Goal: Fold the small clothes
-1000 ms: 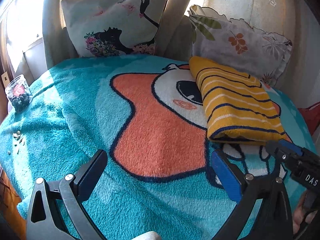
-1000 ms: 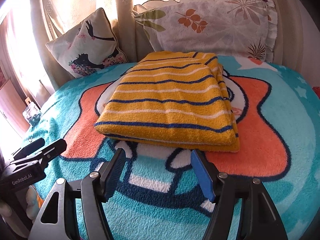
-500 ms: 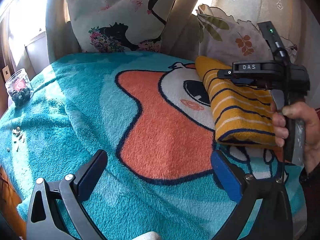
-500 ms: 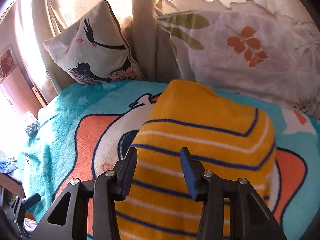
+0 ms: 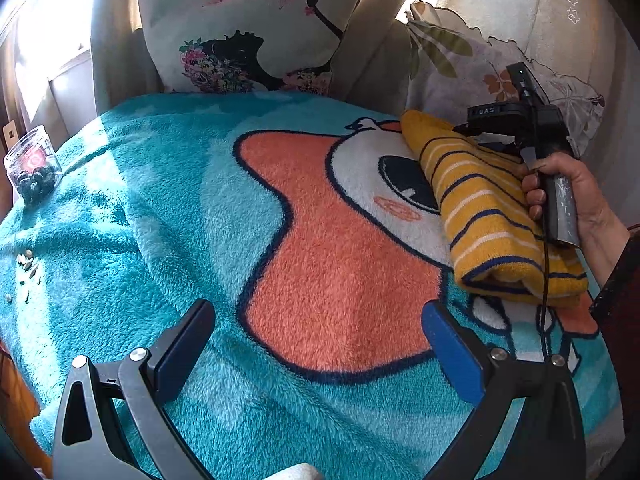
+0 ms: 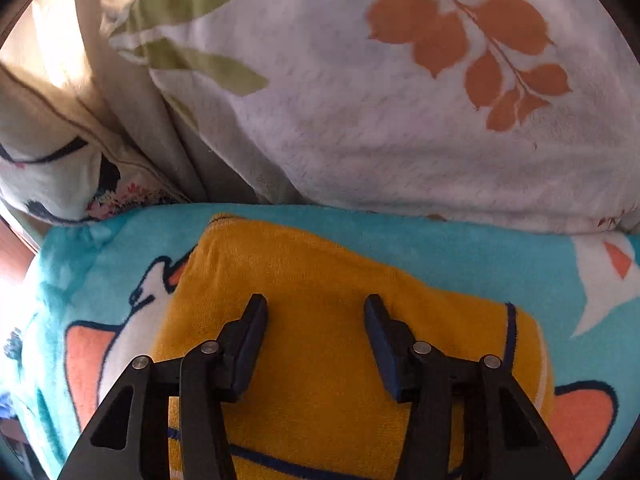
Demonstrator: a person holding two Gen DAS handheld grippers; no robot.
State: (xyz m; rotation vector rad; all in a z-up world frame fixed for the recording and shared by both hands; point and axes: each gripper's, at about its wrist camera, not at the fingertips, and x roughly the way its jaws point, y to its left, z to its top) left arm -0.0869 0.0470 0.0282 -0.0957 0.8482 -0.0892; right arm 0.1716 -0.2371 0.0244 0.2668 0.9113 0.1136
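Observation:
A folded yellow garment with blue and white stripes (image 5: 488,216) lies on the right side of a teal cartoon blanket (image 5: 160,216). My left gripper (image 5: 316,340) is open and empty, low over the blanket's orange patch, left of the garment. My right gripper (image 6: 316,312) is open, hovering over the far end of the garment (image 6: 320,360), with nothing between its fingers. In the left wrist view the right gripper (image 5: 516,120) is held by a hand above the garment's far end.
A leaf-print pillow (image 6: 380,100) stands just beyond the garment. A pillow with a silhouette figure (image 5: 248,28) leans at the back. A glass jar (image 5: 32,168) and small scattered bits (image 5: 26,264) sit at the blanket's left edge.
My right gripper has moved forward over the garment toward its far end and the leaf pillow, its jaws narrower than a second ago. My left gripper has shifted slightly forward.

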